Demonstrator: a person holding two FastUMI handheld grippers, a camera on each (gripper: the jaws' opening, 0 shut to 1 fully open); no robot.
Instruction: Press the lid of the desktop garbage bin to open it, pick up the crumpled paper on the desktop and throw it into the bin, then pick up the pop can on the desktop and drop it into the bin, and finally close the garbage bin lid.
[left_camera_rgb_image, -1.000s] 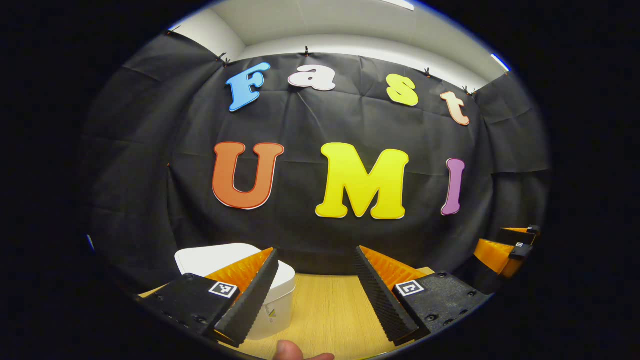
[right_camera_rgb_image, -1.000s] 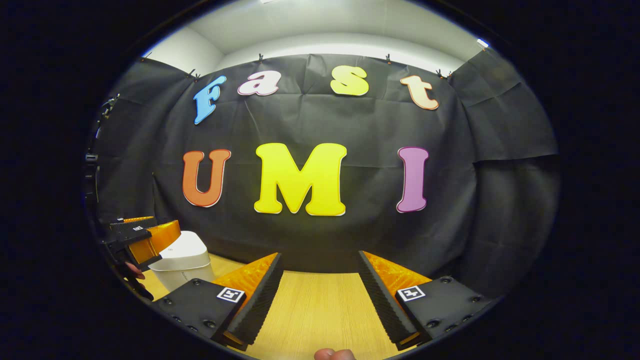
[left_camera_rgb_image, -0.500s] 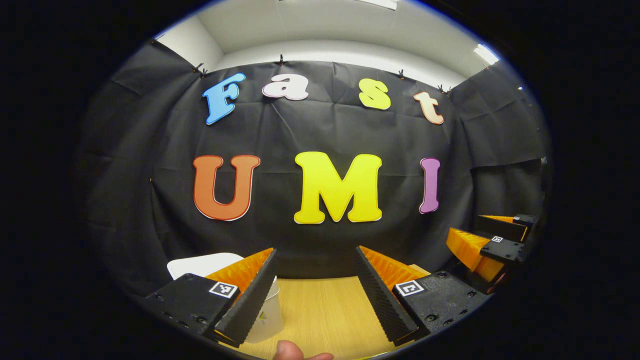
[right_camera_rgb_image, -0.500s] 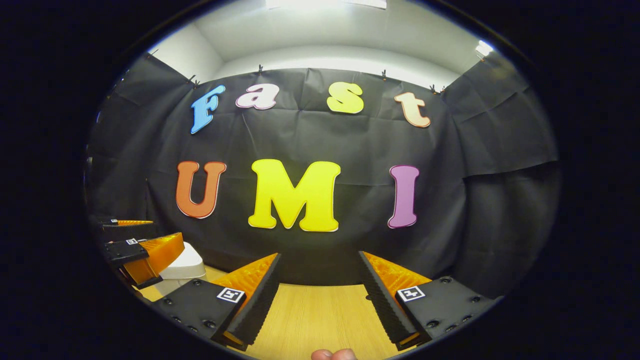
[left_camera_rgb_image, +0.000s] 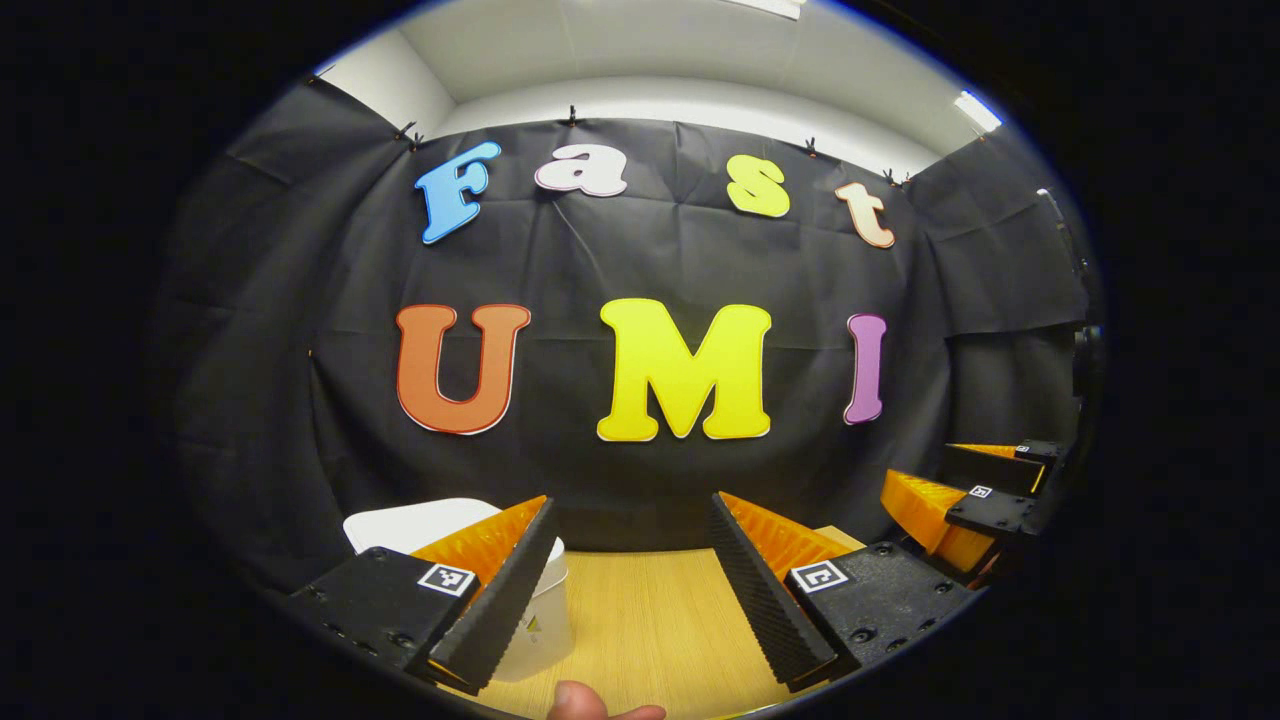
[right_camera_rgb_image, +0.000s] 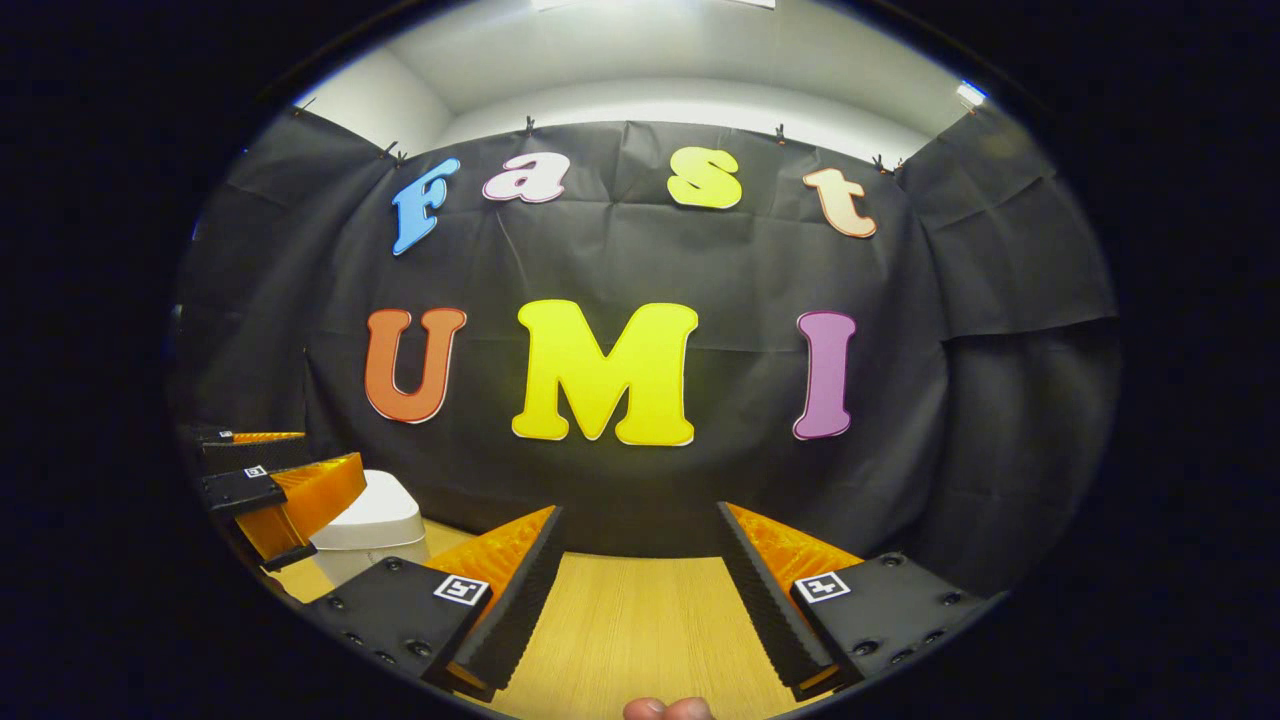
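Over the wooden desktop (left_camera_rgb_image: 650, 620) both tools hang level, each facing the black cloth wall (left_camera_rgb_image: 640, 270). Left gripper view: the left gripper (left_camera_rgb_image: 632, 560) has its jaws spread wide with nothing between them, just bare wood in the gap. Behind its left-hand finger sits the white garbage bin (left_camera_rgb_image: 545, 625), lid (left_camera_rgb_image: 410, 522) down flat, partly covered by that finger. Whether the finger touches the bin is impossible to tell from here. Off to the right of the bin, past the desktop's far edge, the right gripper (left_camera_rgb_image: 965, 500) comes into sight, fingers parted and empty. A fingertip (left_camera_rgb_image: 580, 700) of the holding hand peeks in at the bottom.

Right gripper view now: the right gripper (right_camera_rgb_image: 640, 565) is likewise spread open, holding nothing, wood showing between the fingers. The bin (right_camera_rgb_image: 375, 525) stands at the far left of the desktop (right_camera_rgb_image: 640, 630), lid closed, and the left gripper (right_camera_rgb_image: 270, 480) sits just left of the bin, its nearer finger overlapping the bin's side. Fingertips (right_camera_rgb_image: 665, 708) of the hand show at the bottom edge.
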